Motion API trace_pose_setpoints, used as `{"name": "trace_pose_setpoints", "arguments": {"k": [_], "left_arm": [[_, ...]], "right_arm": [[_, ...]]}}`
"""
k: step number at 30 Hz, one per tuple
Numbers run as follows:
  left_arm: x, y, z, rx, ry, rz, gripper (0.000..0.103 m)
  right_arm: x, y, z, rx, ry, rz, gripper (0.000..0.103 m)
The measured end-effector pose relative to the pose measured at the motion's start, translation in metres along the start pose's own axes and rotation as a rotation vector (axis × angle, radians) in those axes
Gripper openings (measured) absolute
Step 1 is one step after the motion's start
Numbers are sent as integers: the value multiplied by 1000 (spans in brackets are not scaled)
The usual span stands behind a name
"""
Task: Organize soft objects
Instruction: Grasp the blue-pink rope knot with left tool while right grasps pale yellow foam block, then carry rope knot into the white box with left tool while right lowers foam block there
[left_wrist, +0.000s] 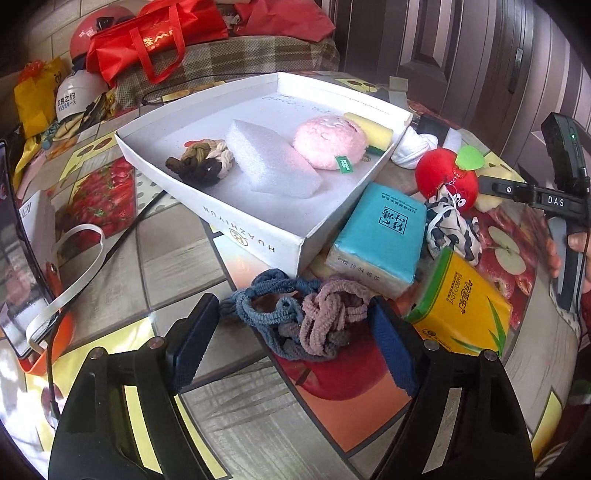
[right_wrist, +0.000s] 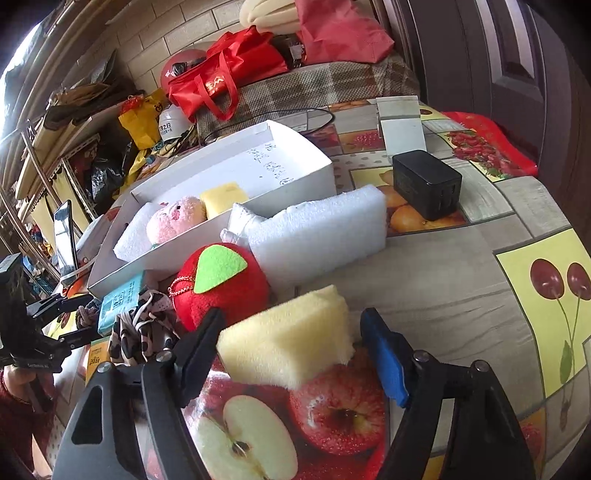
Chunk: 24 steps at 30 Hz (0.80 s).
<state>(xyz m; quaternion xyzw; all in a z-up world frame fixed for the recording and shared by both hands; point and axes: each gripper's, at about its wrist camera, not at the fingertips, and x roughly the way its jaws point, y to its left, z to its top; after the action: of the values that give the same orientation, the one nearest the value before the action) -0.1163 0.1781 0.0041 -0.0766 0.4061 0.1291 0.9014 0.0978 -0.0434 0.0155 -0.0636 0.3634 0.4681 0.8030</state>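
Note:
My left gripper (left_wrist: 295, 321) is lowered over a tangled bundle of blue, pink and grey hair ties (left_wrist: 299, 317) on the table. Its jaws stand at either side of the bundle without squeezing it. My right gripper (right_wrist: 291, 332) straddles a yellow sponge (right_wrist: 284, 343). The black finger is at the sponge's left end, and a small gap shows at the blue pad (right_wrist: 384, 354). The white box (left_wrist: 258, 236) holds braided ties (left_wrist: 201, 162), a foam block (left_wrist: 273, 162), a pink plush (left_wrist: 328, 142) and another yellow sponge (left_wrist: 369, 129).
Beside the box lie a blue tissue pack (left_wrist: 380, 232), a yellow tissue pack (left_wrist: 461, 306), a red apple plush (right_wrist: 221, 284), a spotted cloth (left_wrist: 454, 229), a white foam slab (right_wrist: 317, 229) and a black charger (right_wrist: 424, 188). A phone (left_wrist: 14, 258) stands at the left.

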Motion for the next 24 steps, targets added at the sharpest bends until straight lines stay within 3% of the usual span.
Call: {"name": "trace_pose_setpoints", "arguments": {"k": [2, 6, 7, 14, 18, 24], "left_arm": [[1, -4, 0, 19, 5, 8, 75], [-3, -8, -1, 39, -15, -7, 34], [-3, -8, 0, 41, -17, -11, 30], [-18, -14, -3, 63, -96, 21, 27], [-37, -15, -8, 54, -195, 78, 27], [-78, -10, -24, -13, -432, 210, 27]], "right_arm": [[0, -2, 0, 10, 3, 10, 71], [3, -5, 2, 29, 13, 57, 58], [3, -6, 2, 32, 10, 70, 56], [-8, -22, -3, 135, -31, 127, 53], [-24, -19, -7, 128, -88, 92, 53], [-73, 16, -17, -33, -348, -76, 53]]}}
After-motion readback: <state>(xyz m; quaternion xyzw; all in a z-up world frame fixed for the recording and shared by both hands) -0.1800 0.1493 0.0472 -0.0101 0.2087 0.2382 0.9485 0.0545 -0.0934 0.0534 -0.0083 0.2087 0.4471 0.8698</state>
